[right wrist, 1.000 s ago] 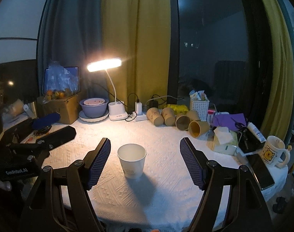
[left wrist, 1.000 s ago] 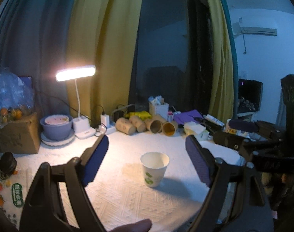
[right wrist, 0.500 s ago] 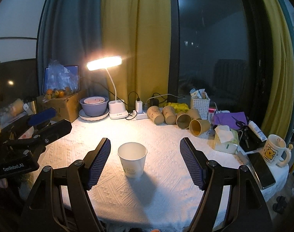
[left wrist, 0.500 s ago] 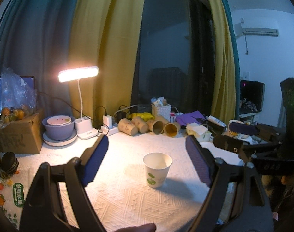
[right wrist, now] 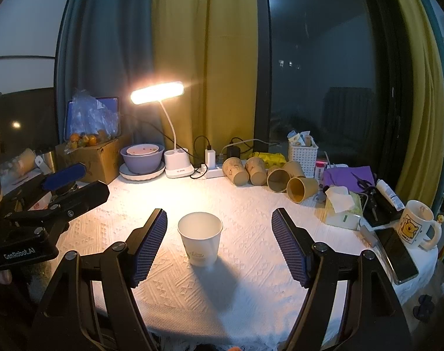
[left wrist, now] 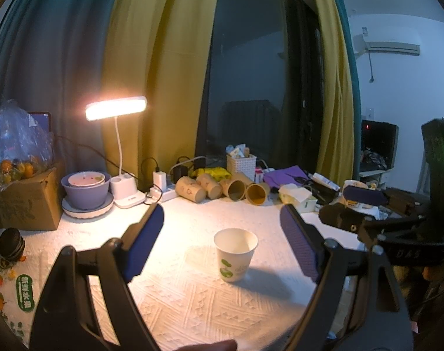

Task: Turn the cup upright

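Well, the paper cup (right wrist: 200,238) stands upright, mouth up, on the white tablecloth (right wrist: 251,278), untouched, so the flip looks done. Both the left gripper (left wrist: 222,245) and right gripper (right wrist: 219,244) hang wide and empty; retreat seems next.

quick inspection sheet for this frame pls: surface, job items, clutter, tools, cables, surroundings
Surface: round table under a white textured cloth, lit by the desk lamp.
Job's things: white paper cup stands upright, mouth up, alone mid-table; nothing touches it.
Clutter: four brown paper cups lying on their sides at the back; bowls on a plate; cardboard box; white basket; tissue pack; mug; phone.
Tools: left tool open, empty; right tool open, empty, cup ahead of it between the fingers' line.
Cables: power strip with chargers behind the lamp base.
Surroundings: curtains, dark window.
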A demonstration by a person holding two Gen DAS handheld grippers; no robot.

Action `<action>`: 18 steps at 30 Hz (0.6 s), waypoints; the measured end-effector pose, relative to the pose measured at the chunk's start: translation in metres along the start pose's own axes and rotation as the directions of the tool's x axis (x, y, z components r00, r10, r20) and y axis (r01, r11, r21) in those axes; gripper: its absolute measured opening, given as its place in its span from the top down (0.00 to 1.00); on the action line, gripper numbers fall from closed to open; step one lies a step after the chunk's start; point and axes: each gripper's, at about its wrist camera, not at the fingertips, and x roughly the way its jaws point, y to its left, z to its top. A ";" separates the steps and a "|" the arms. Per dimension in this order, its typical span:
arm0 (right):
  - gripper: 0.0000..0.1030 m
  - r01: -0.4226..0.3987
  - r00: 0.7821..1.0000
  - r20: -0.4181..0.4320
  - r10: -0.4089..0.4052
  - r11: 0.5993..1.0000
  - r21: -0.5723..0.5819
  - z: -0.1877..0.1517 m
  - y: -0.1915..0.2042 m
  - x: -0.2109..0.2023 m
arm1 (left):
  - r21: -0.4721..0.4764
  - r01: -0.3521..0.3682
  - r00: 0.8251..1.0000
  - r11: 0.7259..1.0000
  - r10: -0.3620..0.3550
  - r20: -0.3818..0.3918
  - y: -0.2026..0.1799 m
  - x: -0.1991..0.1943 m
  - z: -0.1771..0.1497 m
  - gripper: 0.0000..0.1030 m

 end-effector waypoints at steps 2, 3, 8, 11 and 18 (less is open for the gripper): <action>0.25 0.000 1.000 -0.001 0.000 1.000 0.000 0.000 0.000 0.000 | 0.001 0.001 1.000 1.000 -0.001 -0.001 -0.001 0.000 0.000 0.20; 0.25 0.000 1.000 -0.002 0.000 1.000 0.000 0.000 0.000 0.001 | 0.002 -0.001 1.000 1.000 0.001 0.000 0.000 0.000 0.000 0.19; 0.25 -0.009 1.000 -0.006 0.009 1.000 -0.001 -0.002 0.003 0.003 | 0.000 -0.001 1.000 1.000 0.001 -0.001 0.001 0.000 0.000 0.20; 0.25 -0.011 1.000 -0.008 0.011 1.000 0.001 -0.002 0.002 0.005 | 0.000 -0.001 1.000 1.000 0.001 0.000 0.000 0.000 0.000 0.20; 0.25 -0.015 1.000 -0.014 0.015 1.000 -0.002 -0.002 0.003 0.006 | 0.001 0.004 1.000 1.000 -0.004 -0.003 -0.001 0.001 -0.001 0.19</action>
